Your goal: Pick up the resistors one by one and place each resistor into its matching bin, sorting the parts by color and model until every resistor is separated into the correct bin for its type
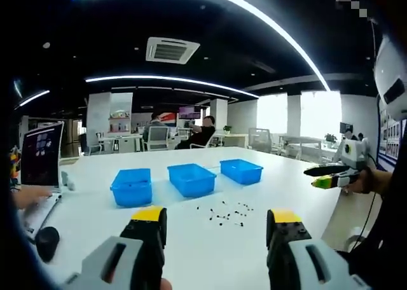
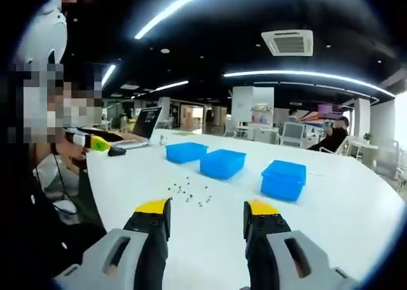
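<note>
On the white table (image 1: 191, 239) lies a little heap of tiny dark resistors (image 1: 227, 214). Seen from the left gripper view, the heap sits at about 12 o'clock from the left gripper (image 1: 216, 229), just past its two yellow tips and a bit nearer the right-hand tip. Its jaws stand wide apart and hold nothing. Three blue bins stand in a row behind the heap: one blue bin (image 1: 131, 187) at 11 o'clock, the middle bin (image 1: 192, 179) at 12 o'clock, and the far bin (image 1: 241, 171) at 1 o'clock. At 3 o'clock, the other gripper comes in from the side, held in a hand (image 1: 362, 182), well apart from the heap.

From the right gripper view, the resistors (image 2: 189, 193) lie at about 12 o'clock from the right gripper (image 2: 206, 220), just beyond the tips and nearer the left-hand one. Its jaws are also spread apart with nothing between them. No tip touches a resistor. A laptop (image 2: 145, 126) stands at the far edge of the table at 10 o'clock.
</note>
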Demonstrator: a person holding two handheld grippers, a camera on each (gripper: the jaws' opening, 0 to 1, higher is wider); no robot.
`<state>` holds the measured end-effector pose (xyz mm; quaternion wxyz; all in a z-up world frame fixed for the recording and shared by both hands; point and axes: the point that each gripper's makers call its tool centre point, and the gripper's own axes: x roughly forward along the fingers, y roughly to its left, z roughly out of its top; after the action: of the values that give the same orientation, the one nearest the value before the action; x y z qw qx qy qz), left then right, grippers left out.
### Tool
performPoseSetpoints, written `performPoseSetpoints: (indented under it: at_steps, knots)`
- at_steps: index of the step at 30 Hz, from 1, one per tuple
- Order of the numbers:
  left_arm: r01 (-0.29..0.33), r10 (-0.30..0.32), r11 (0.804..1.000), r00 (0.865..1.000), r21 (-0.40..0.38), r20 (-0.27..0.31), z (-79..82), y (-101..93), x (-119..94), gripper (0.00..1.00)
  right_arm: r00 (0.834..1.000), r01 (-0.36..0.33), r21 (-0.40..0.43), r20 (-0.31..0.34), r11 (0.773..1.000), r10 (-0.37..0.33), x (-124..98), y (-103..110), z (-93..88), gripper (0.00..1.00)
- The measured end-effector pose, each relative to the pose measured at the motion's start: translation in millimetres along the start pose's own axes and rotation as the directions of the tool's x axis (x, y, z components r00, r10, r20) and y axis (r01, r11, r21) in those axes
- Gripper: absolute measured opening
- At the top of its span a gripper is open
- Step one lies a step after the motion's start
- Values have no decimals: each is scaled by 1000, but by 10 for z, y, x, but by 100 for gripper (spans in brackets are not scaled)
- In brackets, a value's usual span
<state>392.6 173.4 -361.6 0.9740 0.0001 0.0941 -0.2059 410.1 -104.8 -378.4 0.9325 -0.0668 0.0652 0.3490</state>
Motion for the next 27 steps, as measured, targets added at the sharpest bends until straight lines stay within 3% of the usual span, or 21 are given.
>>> performPoseSetpoints:
  at_steps: [8, 10, 13, 17, 22, 24, 27]
  knots:
    - [43, -41, 998, 998, 44, -55, -38, 0, 133, 65, 999, -7, 6, -47, 1000, 7, -35, 26, -86, 50]
    - [92, -86, 995, 990, 46, -114, -112, -43, 180, 61, 999, -9, 6, -54, 1000, 10, -50, 40, -100, 50]
    - [118, -100, 987, 982, 107, -157, -127, -49, 278, 61, 998, -13, 6, -60, 1000, 13, -65, 51, -112, 50]
    - [173, -144, 977, 966, 123, -212, -161, -95, 394, 61, 998, -16, 9, -63, 1000, 16, -83, 52, -130, 50]
    - [277, -219, 952, 915, 133, -339, -350, -181, 560, 59, 997, -28, 11, -72, 1000, 28, -97, 63, -168, 50]
    - [323, -252, 938, 885, 126, -391, -411, -228, 629, 59, 997, -30, 12, -73, 999, 31, -116, 61, -180, 49]
    - [363, -278, 923, 856, 124, -435, -417, -249, 740, 59, 997, -29, 16, -76, 999, 31, -147, 43, -199, 49]
